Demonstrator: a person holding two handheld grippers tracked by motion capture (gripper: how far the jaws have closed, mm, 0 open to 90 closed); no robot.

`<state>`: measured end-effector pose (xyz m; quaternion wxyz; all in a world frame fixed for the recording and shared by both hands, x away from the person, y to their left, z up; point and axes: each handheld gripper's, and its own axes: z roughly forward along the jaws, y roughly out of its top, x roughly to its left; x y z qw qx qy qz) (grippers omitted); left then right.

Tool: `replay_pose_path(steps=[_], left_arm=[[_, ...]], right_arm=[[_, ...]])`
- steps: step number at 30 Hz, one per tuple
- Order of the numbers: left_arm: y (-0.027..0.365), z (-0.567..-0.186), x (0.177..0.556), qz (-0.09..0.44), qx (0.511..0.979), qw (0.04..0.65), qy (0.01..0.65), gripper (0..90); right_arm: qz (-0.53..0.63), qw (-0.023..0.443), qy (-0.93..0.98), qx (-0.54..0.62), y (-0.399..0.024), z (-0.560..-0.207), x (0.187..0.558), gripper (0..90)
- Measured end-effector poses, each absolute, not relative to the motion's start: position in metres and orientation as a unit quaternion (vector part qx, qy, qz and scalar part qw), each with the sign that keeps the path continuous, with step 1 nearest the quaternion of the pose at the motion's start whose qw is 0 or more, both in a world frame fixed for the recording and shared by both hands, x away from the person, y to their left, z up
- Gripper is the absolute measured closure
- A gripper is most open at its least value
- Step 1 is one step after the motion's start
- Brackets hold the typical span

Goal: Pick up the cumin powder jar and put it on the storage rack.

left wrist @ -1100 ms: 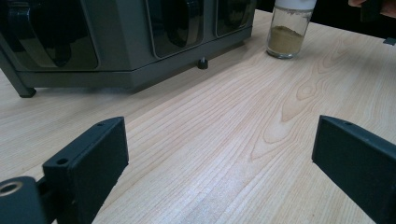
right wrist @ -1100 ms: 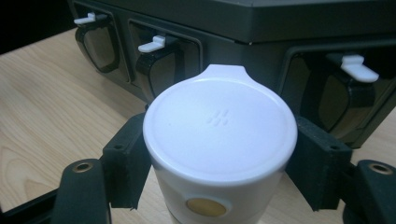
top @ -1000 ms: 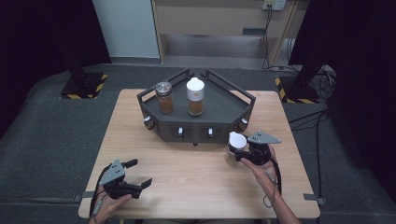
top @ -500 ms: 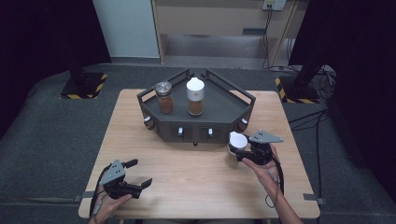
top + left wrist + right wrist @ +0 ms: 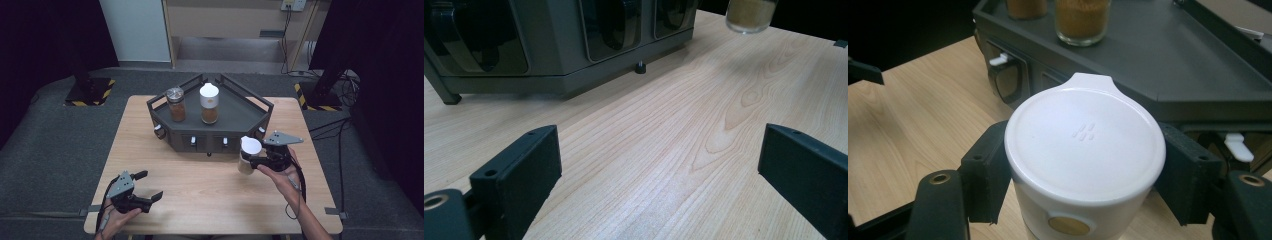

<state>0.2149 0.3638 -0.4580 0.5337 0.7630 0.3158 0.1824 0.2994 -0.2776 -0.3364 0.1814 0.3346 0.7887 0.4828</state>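
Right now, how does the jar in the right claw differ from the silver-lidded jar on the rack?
The held jar has a white lid; the silver-lidded jar has a metal one. The held jar hangs above the table, clamped in the right claw; the other stands on the dark rack. The held jar's contents look pale, the other's brown. Both are upright.

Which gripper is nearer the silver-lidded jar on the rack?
Right. The right gripper, shut on a white-lidded jar, is just off the rack's front-right; the left gripper sits open near the table's front-left edge, farther from the silver-lidded jar.
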Motion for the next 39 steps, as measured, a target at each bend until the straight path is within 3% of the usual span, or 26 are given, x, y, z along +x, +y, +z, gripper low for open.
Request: replay_pose_path(steps=[22, 39], left_arm=[[0.364, -0.458, 0.215, 0.181, 0.764, 0.532, 0.316, 2.6], [0.364, -0.458, 0.216, 0.18, 0.765, 0.532, 0.316, 2.6]], right_arm=[[0.478, 0.193, 0.784, 0.346, -0.265, -0.249, 0.325, 30.8], [0.468, 0.222, 0.771, 0.369, -0.237, -0.213, 0.358, 30.8]])
